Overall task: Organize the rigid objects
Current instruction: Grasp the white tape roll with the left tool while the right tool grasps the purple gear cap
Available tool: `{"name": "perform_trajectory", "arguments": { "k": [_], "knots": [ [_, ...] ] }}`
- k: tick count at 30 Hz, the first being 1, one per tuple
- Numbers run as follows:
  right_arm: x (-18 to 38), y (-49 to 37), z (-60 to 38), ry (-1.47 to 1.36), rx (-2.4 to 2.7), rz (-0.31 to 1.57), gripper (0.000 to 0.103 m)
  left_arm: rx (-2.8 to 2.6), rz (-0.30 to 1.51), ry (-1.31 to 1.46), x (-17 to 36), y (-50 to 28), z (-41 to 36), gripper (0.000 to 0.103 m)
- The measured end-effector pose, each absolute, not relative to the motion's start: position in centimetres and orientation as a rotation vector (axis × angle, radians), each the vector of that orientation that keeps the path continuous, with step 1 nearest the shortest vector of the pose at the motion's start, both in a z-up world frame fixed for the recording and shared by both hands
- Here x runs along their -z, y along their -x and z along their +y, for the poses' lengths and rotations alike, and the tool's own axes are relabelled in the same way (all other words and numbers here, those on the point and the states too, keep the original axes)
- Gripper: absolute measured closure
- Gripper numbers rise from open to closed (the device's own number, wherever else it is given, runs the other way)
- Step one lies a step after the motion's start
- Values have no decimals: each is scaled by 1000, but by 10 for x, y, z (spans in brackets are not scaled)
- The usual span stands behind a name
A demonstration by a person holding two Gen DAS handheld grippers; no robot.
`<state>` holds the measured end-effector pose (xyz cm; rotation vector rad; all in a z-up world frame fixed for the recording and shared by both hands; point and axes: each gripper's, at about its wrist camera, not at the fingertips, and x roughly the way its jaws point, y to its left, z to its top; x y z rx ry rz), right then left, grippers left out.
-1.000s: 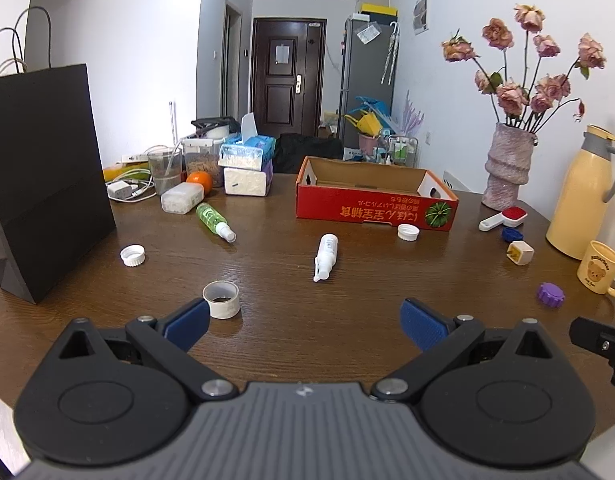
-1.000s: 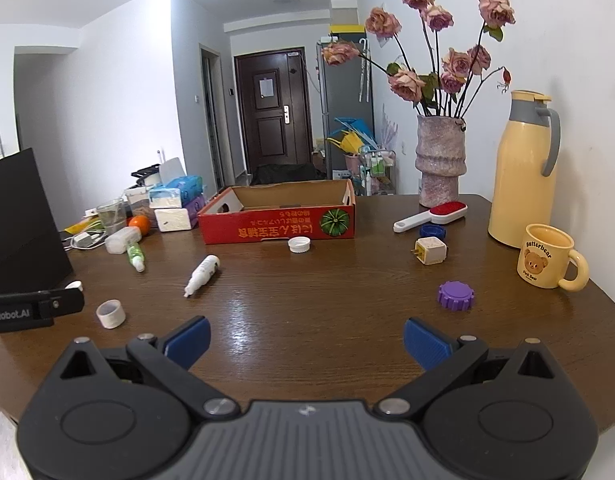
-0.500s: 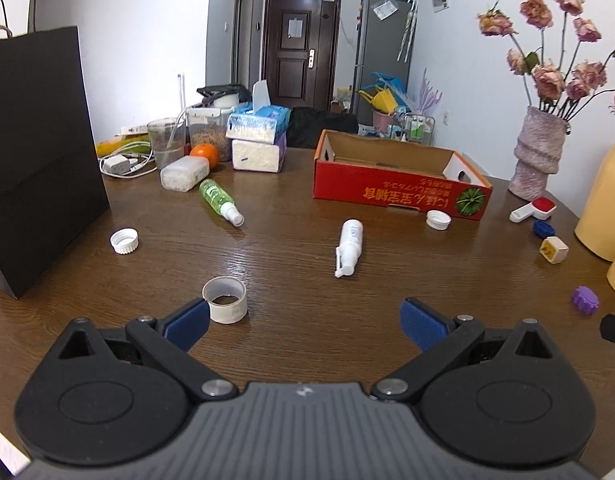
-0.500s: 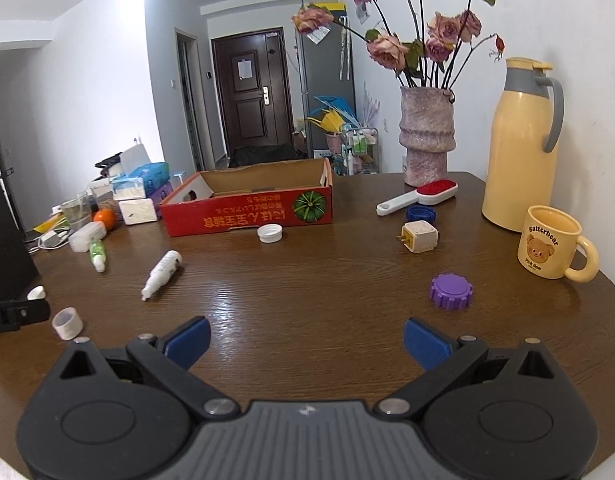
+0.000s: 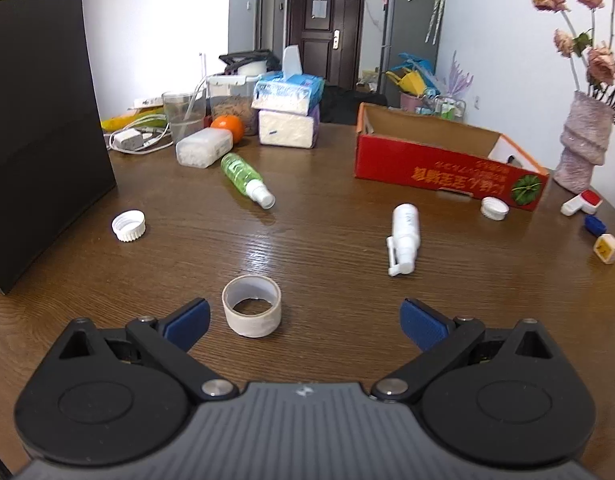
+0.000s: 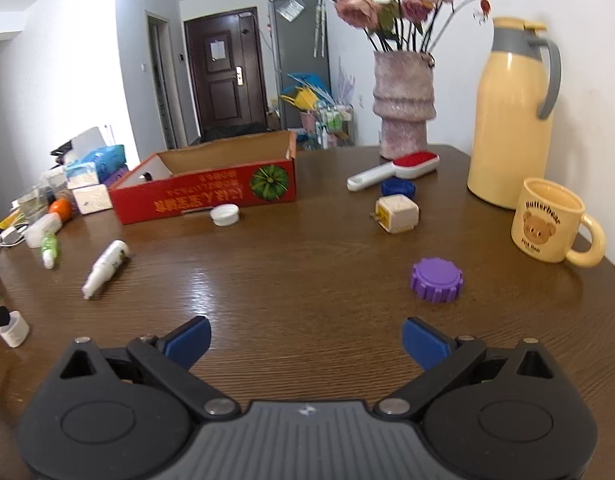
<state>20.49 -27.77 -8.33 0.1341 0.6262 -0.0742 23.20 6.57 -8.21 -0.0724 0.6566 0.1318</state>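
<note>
My left gripper (image 5: pixel 305 322) is open and empty, low over the brown table. A white ring-shaped cap (image 5: pixel 251 305) stands just ahead of it, toward its left finger. Beyond lie a white spray bottle (image 5: pixel 403 238), a green spray bottle (image 5: pixel 245 178) and white caps (image 5: pixel 128 225) (image 5: pixel 494 208). The red cardboard box (image 5: pixel 443 162) stands open at the back. My right gripper (image 6: pixel 305 340) is open and empty. A purple ridged cap (image 6: pixel 436 279) lies ahead to its right, with a cube plug (image 6: pixel 397 213), a blue cap (image 6: pixel 398 188) and a red-and-white brush (image 6: pixel 393 168) farther back.
A black paper bag (image 5: pixel 39 120) stands at the left. Tissue packs (image 5: pixel 287 110), an orange (image 5: pixel 227 126) and chargers crowd the back left. A flower vase (image 6: pixel 403 104), a yellow thermos (image 6: pixel 511 120) and a bear mug (image 6: pixel 551 220) stand at the right.
Both grippers have moved forward and lower over the table. The white ring cap is now close to the left gripper's fingers; the purple cap is nearer the right gripper.
</note>
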Motion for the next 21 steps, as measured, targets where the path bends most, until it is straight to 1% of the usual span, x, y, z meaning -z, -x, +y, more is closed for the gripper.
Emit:
{"name": "perform_trajectory", "arguments": {
  "k": [12, 20, 21],
  "knots": [
    [115, -243, -313, -129, 166, 654, 5, -219, 707, 56, 109, -270, 90, 0],
    [129, -267, -340, -141, 216, 653, 6, -246, 754, 65, 121, -290, 99, 12],
    [130, -270, -343, -138, 225, 655, 6, -247, 757, 65, 122, -291, 99, 17]
  ]
}}
